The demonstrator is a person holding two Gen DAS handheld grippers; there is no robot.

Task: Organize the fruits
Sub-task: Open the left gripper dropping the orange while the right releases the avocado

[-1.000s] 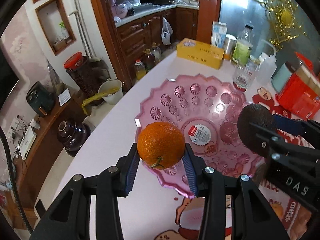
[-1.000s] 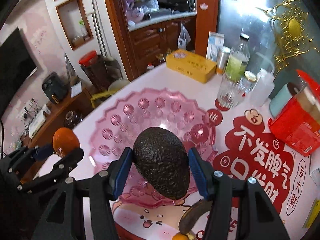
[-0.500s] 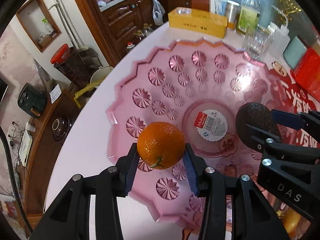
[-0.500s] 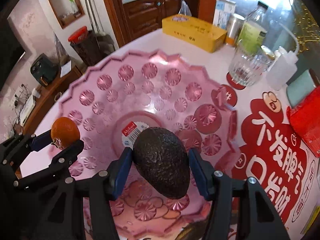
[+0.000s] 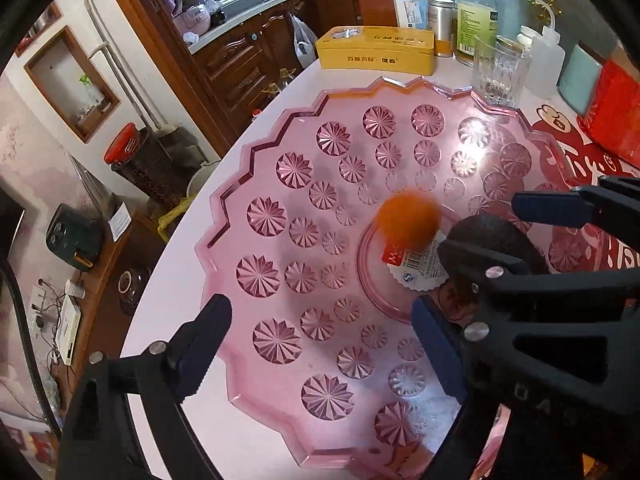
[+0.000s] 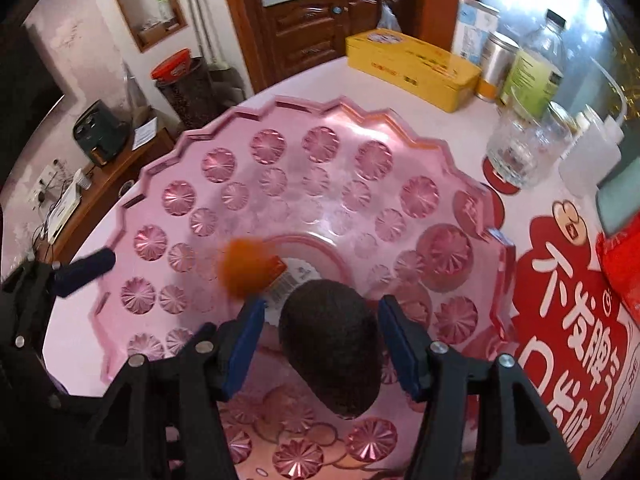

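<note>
A pink cut-glass fruit bowl point(image 5: 240, 200) fills the table in both views. The orange point(image 5: 408, 220) is a blurred ball, loose near the bowl's centre label, also in the right wrist view point(image 6: 248, 266). My left gripper point(image 5: 320, 332) hangs over the bowl's near side, jaws opening wide with nothing between them. A dark avocado point(image 6: 332, 340) sits between the blue pads of my right gripper point(image 6: 322, 312), whose jaws are opening. A gap shows on each side of the fruit. The avocado point(image 5: 492, 232) lies just right of the orange.
Behind the bowl stand a yellow tin point(image 5: 376, 52), a drinking glass point(image 5: 500, 72), a bottle point(image 5: 476, 12) and a squeeze bottle point(image 5: 548, 56). A red box point(image 5: 612, 112) and a red printed mat point(image 6: 568, 320) are on the right. The table edge runs close along the bowl's left.
Both grippers sank toward the bowl. The left jaws spread and let go of the orange, which dropped toward the centre. The right pads have come off the avocado's sides.
</note>
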